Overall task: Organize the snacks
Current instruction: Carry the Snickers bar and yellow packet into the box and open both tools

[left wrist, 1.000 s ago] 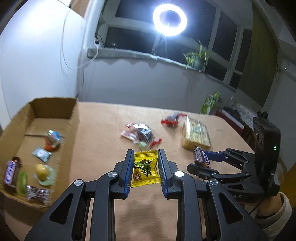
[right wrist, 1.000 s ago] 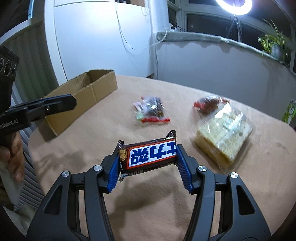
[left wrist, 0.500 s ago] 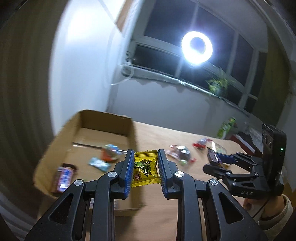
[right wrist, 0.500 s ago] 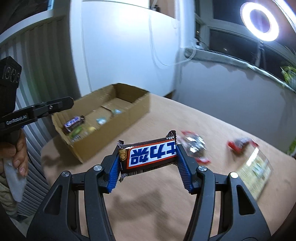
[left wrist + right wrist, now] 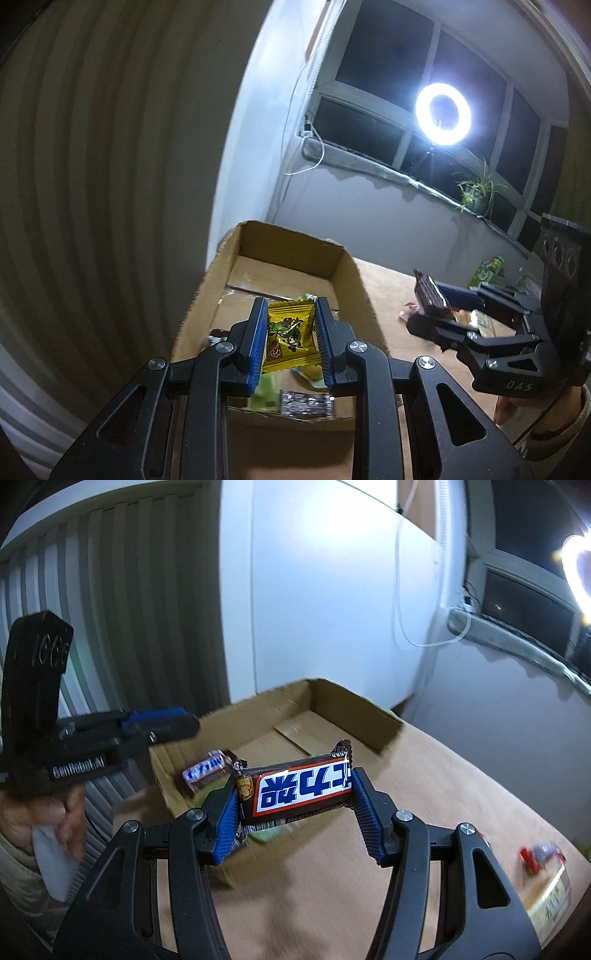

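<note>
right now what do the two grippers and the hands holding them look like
Both the left gripper and right gripper are matte black plastic frames with silver screws and ribbed blue pads on the fingers. From the side, one body reads "GenRobot.AI", the other "DAS". A thin dark cable trails below the right one. The hands wear light beige knit sleeves.

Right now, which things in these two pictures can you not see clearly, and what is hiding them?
- Left wrist view: the snacks in the cardboard box are mostly hidden behind the left gripper and its yellow candy packet.
- Left wrist view: the chocolate bar in the right gripper shows only one end.
- Right wrist view: the red-wrapped snack on the table is blurred.
- Right wrist view: the cracker pack is cut off by the edge.
</note>
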`<act>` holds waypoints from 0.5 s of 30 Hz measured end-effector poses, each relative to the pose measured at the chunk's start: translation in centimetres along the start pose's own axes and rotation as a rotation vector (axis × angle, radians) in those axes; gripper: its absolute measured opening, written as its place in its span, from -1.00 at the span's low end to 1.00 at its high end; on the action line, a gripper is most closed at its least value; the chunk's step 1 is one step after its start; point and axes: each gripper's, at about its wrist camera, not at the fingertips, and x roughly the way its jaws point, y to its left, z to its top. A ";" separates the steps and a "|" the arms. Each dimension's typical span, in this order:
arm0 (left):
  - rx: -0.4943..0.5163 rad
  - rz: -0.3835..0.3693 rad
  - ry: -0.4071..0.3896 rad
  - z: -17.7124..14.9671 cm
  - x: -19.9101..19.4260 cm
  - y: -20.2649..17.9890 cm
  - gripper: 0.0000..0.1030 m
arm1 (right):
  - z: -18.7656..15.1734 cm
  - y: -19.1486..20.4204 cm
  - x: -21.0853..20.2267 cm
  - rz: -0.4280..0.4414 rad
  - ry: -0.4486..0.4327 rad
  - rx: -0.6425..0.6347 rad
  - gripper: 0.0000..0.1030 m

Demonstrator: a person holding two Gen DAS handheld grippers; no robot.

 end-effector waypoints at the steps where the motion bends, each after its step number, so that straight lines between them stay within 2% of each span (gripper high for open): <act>1: -0.005 0.000 0.002 0.0 0.1 0.3 -0.54 | 0.4 0.2 0.5 0.005 -0.002 -0.005 0.13; 5: -0.020 0.001 0.012 -0.2 0.5 0.9 -0.53 | 1.2 0.7 2.1 0.029 -0.004 -0.016 0.13; 8: -0.039 0.007 0.023 -0.4 0.9 1.3 -0.48 | 1.4 0.7 3.0 0.041 -0.023 -0.025 0.34; 9: -0.045 0.014 0.025 -0.5 0.9 1.4 -0.39 | 1.4 0.7 3.0 0.025 -0.027 -0.031 0.38; 11: -0.060 0.031 0.017 -0.7 0.7 1.6 0.25 | 1.0 0.2 2.6 0.004 -0.045 -0.014 0.43; 12: -0.069 0.034 0.004 -0.8 0.4 1.7 0.31 | 0.8 -0.1 2.3 0.006 -0.046 -0.001 0.43; 15: -0.079 0.034 -0.014 -0.9 -0.2 1.9 0.32 | 0.0 -0.8 1.7 -0.014 -0.035 0.027 0.44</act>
